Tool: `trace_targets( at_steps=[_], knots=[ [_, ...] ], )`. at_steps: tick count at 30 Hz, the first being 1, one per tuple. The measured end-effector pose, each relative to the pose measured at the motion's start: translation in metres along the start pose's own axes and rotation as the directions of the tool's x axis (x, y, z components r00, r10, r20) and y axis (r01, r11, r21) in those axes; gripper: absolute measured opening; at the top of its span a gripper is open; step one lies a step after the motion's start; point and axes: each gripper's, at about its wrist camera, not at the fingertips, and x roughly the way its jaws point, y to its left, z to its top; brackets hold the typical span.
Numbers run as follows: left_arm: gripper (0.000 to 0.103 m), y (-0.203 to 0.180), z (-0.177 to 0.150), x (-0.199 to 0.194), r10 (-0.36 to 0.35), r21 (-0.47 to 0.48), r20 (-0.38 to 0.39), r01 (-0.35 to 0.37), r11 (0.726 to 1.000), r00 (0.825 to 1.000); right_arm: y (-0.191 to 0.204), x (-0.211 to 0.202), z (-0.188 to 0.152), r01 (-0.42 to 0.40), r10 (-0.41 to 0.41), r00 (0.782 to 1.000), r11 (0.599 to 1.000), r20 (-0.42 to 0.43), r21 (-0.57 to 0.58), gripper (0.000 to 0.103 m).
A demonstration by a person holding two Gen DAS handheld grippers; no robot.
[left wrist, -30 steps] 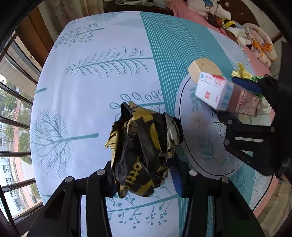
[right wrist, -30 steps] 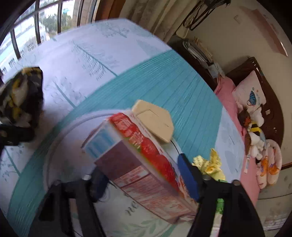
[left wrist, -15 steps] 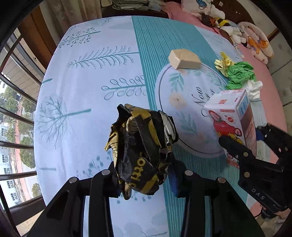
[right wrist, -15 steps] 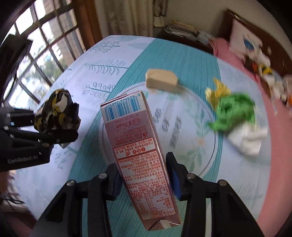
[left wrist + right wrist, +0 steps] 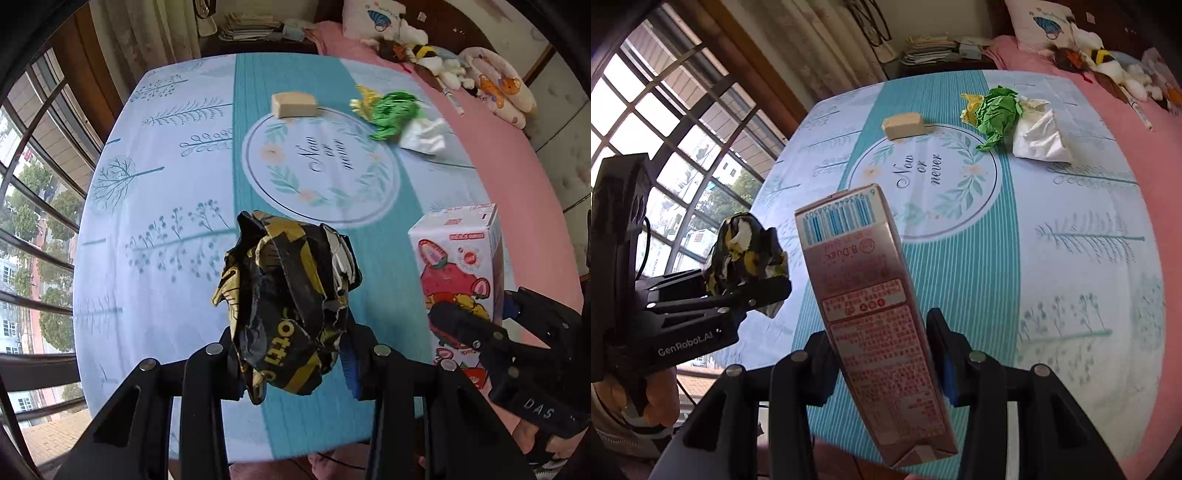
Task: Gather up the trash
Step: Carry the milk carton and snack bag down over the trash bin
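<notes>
Both claws have pulled back toward the near edge of the bed and risen, each carrying its load; more of the bedspread now shows beneath them.

Left claw (image 5: 291, 354): pinching a crumpled black-and-gold wrapper (image 5: 288, 314), held clear above the bedspread (image 5: 159, 221).

Right claw (image 5: 879, 354): its jaws have just been closing, and they now clamp a pink carton (image 5: 875, 317) across its narrow sides. Carton's long axis runs away from the claw, barcode end far, gabled end near and below the fingers.

Still lying on the bedspread, well ahead of both claws: tan block (image 5: 903, 125) at the far rim of the printed circle; green and yellow crumpled paper (image 5: 997, 110) and white tissue (image 5: 1039, 138) touching each other to the right. These lie nearer the right claw's side.

Not visible: any bin or bag to receive the trash. Carton's near end is partly cut off by the fingers.
</notes>
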Motion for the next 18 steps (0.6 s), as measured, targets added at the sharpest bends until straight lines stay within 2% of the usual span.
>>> trace_targets(
  at_steps=[5, 11, 14, 18],
  knots=[
    [0.037, -0.034, -0.040, -0.032, 0.005, -0.002, 0.049, -0.005, 1.000, 0.999, -0.001, -0.038, -0.042, -0.056, 0.056, 0.998, 0.998, 0.027, -0.006, 0.044],
    [0.037, -0.065, -0.105, -0.060, 0.013, -0.052, 0.089, -0.008, 0.999, 0.996, -0.008, -0.065, -0.102, -0.098, 0.098, 0.995, 0.995, 0.002, -0.006, 0.044],
    [0.037, -0.071, -0.135, -0.063, 0.017, -0.074, 0.078, -0.011, 0.997, 0.997, -0.008, -0.069, -0.132, -0.103, 0.102, 0.994, 0.994, -0.036, -0.021, 0.044],
    [0.037, -0.076, -0.174, -0.059, 0.033, -0.067, 0.016, -0.032, 0.997, 0.999, -0.009, -0.068, -0.168, -0.124, 0.125, 0.989, 0.992, -0.083, 0.007, 0.044]
  ],
)
